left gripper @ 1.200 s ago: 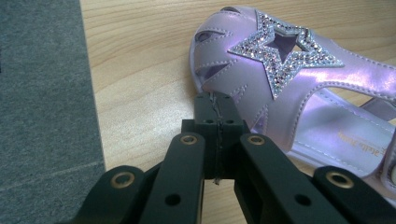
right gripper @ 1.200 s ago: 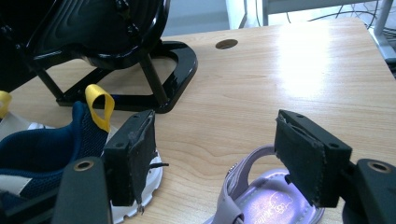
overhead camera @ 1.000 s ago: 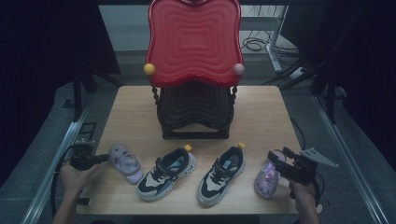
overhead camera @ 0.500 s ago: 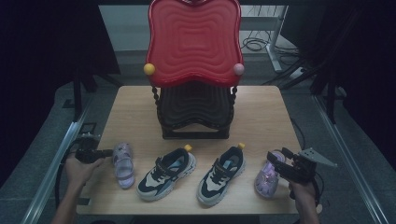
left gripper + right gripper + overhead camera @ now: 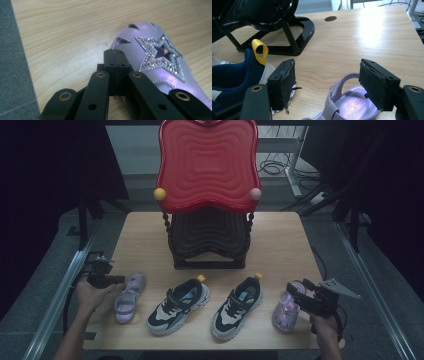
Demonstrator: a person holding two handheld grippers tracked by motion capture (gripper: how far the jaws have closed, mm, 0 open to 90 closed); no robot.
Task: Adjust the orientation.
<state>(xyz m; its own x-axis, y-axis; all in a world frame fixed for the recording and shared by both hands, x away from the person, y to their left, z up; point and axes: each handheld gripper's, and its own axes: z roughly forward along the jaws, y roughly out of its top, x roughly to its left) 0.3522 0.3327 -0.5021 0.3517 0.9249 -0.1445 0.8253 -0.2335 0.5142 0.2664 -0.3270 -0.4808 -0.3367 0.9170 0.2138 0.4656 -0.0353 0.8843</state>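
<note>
Purple sandals, one pair, on a wooden table [image 5: 140, 232].

High view: left sandal [image 5: 129, 290] lies at the 9 o'clock end of a row of four shoes, toe toward 12 o'clock. Left gripper [image 5: 119, 279] sits just beside its toe, held level and pointing toward 3 o'clock, with the person's left hand [image 5: 90, 294] behind it. Right sandal [image 5: 287, 311] lies at the 3 o'clock end of the row. Right gripper [image 5: 295, 291] stands over its heel end, pointing toward 9 o'clock, with the right hand [image 5: 324, 324] below it. Two navy-and-white sneakers, one [image 5: 179, 305] and the other [image 5: 237, 307], lie between the sandals, each with a yellow heel loop. Red and black rack [image 5: 207, 195] stands at 12 o'clock on the table.

Left gripper view: jaws pressed together, nothing between them. The tips rest against the side of the left sandal [image 5: 155, 57] at its toe; whether they press on it cannot be told. Rhinestone star [image 5: 160, 53] on the upper, at 2 o'clock from the tips.

Right gripper view: jaws spread wide, released. The heel strap of the right sandal [image 5: 342, 100] sits between the pads without touching either. Sneaker heel [image 5: 234, 72] with yellow loop [image 5: 259, 50] at 9 o'clock. Black rack base [image 5: 294, 32] at 11 o'clock.
</note>
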